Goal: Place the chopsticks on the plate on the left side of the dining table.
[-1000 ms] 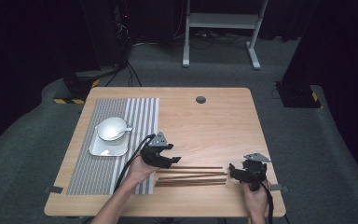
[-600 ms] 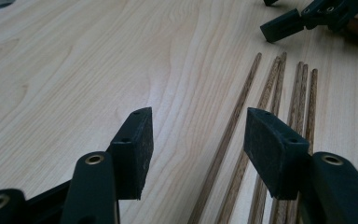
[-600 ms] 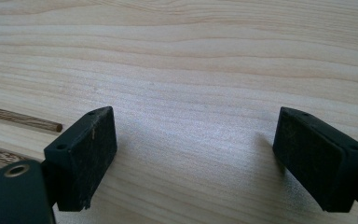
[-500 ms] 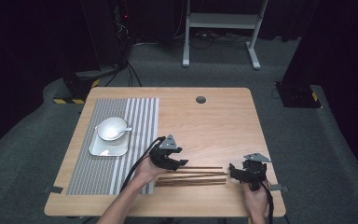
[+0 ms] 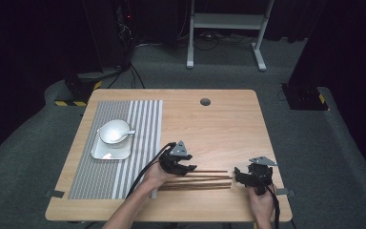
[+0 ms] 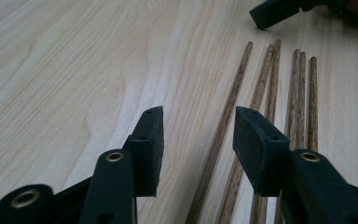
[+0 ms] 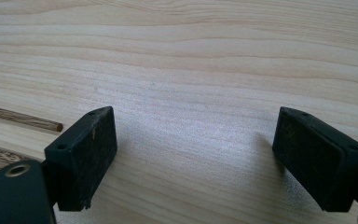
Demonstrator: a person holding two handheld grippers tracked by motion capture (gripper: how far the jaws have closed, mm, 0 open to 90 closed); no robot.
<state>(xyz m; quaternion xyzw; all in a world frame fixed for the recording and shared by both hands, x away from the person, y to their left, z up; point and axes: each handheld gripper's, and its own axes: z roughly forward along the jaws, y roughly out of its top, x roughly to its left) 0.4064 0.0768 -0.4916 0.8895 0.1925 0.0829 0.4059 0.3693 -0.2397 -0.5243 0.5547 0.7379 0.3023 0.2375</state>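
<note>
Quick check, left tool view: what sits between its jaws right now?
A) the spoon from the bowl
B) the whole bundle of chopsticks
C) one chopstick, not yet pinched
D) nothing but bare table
C: in the left gripper view a single chopstick runs up through the gap of the left tool, clear of both pads, while the other chopsticks lie outside the jaws.

L tool [image 5: 187,168] half-closing; R tool [image 5: 242,175] wide open.
</note>
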